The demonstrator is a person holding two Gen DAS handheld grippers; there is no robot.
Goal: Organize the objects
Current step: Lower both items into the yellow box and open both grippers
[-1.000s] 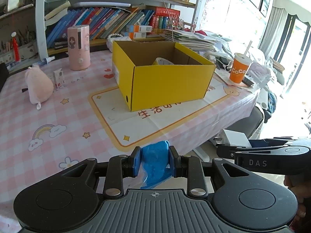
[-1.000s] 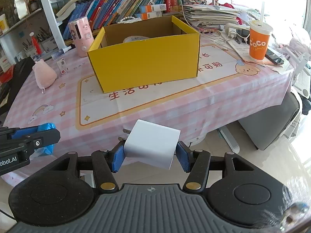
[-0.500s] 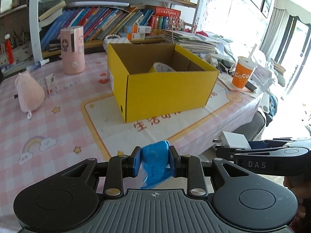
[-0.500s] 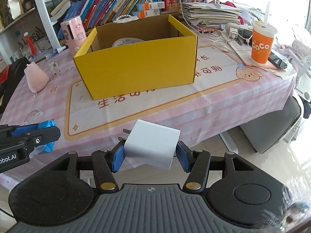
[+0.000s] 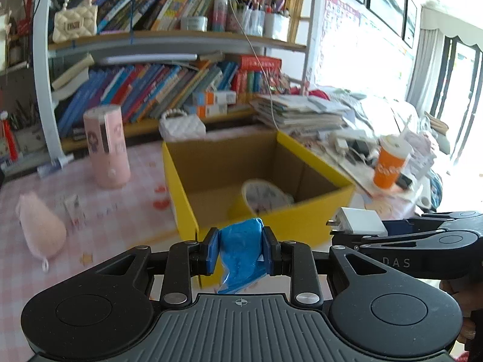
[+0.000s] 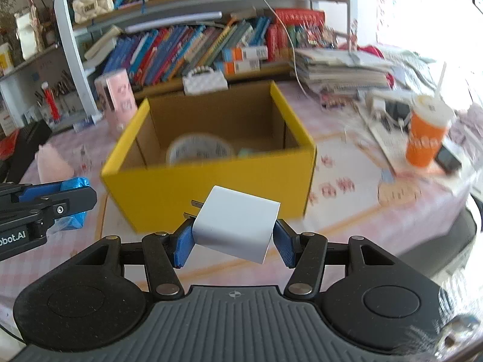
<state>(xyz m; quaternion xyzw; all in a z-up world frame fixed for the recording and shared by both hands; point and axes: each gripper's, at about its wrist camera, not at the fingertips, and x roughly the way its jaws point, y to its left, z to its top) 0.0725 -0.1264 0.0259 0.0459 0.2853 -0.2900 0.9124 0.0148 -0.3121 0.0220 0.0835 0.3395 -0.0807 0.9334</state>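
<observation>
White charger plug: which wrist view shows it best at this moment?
The right wrist view. The white charger plug sits centred there, its whole face and prongs visible, clamped in the right gripper. The left wrist view catches it only small at the right edge, side-on, partly hidden by that gripper.

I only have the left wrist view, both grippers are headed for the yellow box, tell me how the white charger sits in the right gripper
Observer: The white charger is clamped between the blue pads of the right gripper, tilted, with its metal prongs pointing left.
Operator: Anything in the box besides the round container?
Observer: Yes. In the yellow box, a small pale teal item lies just right of the round container; it is too blurred to name.
Operator: What's behind the orange cup?
Observer: A dark phone-like object lies at the right of the orange cup, on the papers.
</observation>
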